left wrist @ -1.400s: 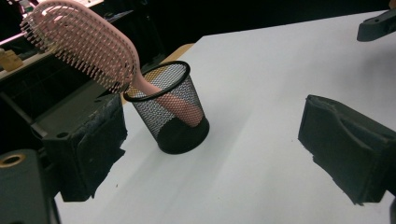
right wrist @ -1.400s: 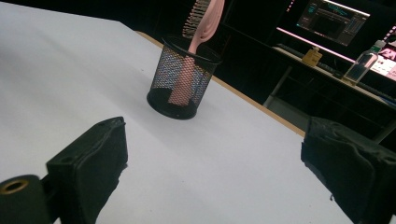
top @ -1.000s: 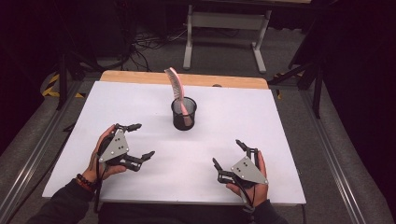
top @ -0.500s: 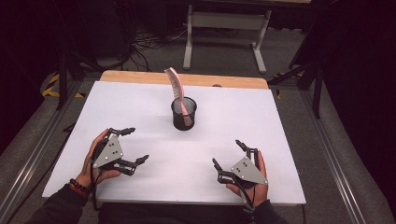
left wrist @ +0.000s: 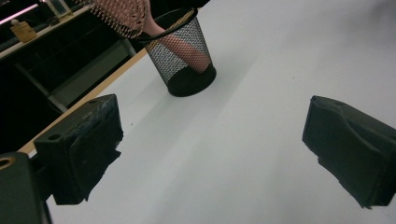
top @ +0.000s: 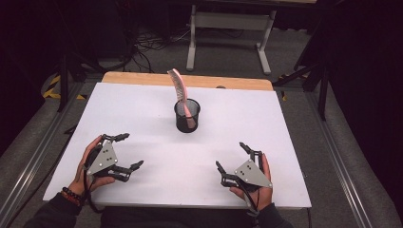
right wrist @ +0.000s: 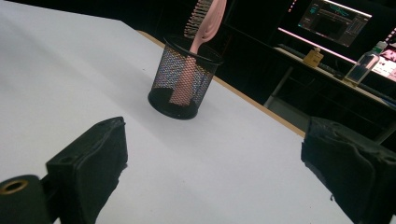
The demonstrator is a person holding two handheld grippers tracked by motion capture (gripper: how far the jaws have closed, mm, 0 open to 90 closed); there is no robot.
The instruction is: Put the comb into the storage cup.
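A black mesh cup stands upright near the middle of the white table, with a pink hairbrush standing handle-down in it, bristle head leaning up and left. The cup and brush head show at the top of the left gripper view; the cup and brush also appear in the right gripper view. My left gripper rests low at the table's near left, open and empty. Near the front right, my right gripper is open too, with nothing between its jaws.
A wooden strip runs along the table's far edge. Behind it stand a grey metal frame and cables on the floor. Metal rails flank the table. A monitor and a bottle sit on a far desk.
My left gripper has drawn back toward the near left edge of the table, staying open. The right gripper, the cup and the brush have not moved.
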